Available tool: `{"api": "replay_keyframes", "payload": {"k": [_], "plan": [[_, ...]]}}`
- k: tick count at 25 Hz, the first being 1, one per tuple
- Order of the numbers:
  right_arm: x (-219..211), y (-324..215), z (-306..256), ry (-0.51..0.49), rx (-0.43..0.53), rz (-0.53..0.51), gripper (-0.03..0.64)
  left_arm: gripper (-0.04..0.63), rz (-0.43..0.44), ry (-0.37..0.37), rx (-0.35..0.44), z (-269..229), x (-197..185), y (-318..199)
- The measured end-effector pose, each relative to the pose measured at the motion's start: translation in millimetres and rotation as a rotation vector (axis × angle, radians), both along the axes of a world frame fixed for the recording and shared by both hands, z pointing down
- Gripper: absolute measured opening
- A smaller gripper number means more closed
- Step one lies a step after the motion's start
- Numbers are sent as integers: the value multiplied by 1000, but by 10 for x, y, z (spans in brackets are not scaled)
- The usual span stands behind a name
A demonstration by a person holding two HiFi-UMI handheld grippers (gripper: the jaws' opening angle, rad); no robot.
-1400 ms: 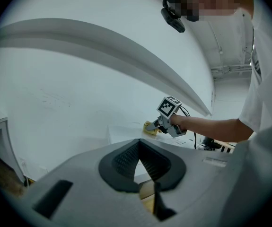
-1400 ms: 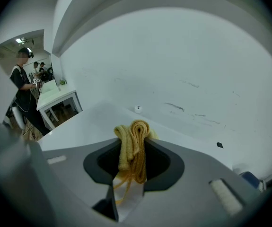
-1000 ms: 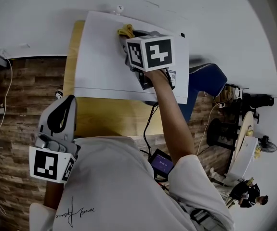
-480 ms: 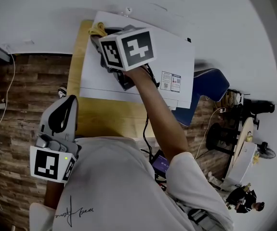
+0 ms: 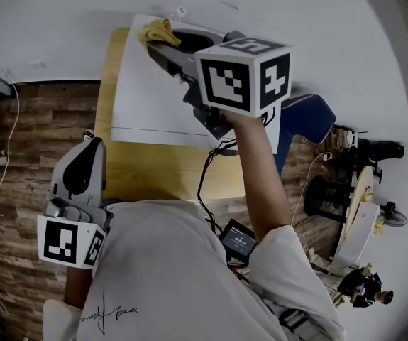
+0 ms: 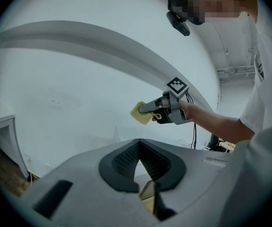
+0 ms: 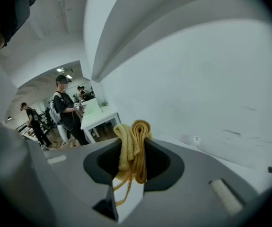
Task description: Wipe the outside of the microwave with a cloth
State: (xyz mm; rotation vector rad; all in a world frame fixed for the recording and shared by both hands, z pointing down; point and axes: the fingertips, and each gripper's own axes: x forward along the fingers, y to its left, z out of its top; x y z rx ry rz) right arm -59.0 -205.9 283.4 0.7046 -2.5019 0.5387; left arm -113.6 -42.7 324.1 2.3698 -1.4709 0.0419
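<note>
The white microwave [image 5: 157, 94] stands on a wooden table [image 5: 154, 172] against the wall, and I see its top from above. My right gripper [image 5: 162, 42] is shut on a folded yellow cloth [image 5: 158, 30] over the top's back left corner. Whether the cloth touches the surface I cannot tell. In the right gripper view the cloth [image 7: 132, 148] stands pinched between the jaws, facing the white wall. My left gripper [image 5: 90, 148] hangs low at the table's front left, shut and holding nothing. The left gripper view looks up at the right gripper [image 6: 147, 109] and the cloth [image 6: 140, 112].
A blue chair [image 5: 306, 116] stands right of the microwave. Cables [image 5: 214, 169] run down to a small screen device [image 5: 239, 240] by my body. Stands and gear crowd the floor at right [image 5: 353, 183]. People stand by a white table [image 7: 98, 115] far off.
My right gripper carried the cloth leftward across the back of the microwave top, then rose toward the back left corner. The left gripper has barely moved.
</note>
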Motion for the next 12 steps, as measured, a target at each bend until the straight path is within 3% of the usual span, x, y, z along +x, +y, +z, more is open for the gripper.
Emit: {"api": "replay_keyframes", "payload": {"k": [12], "plan": [[2234, -151, 91, 99, -8, 366, 120, -9, 70, -44, 3, -38, 275, 48]]}}
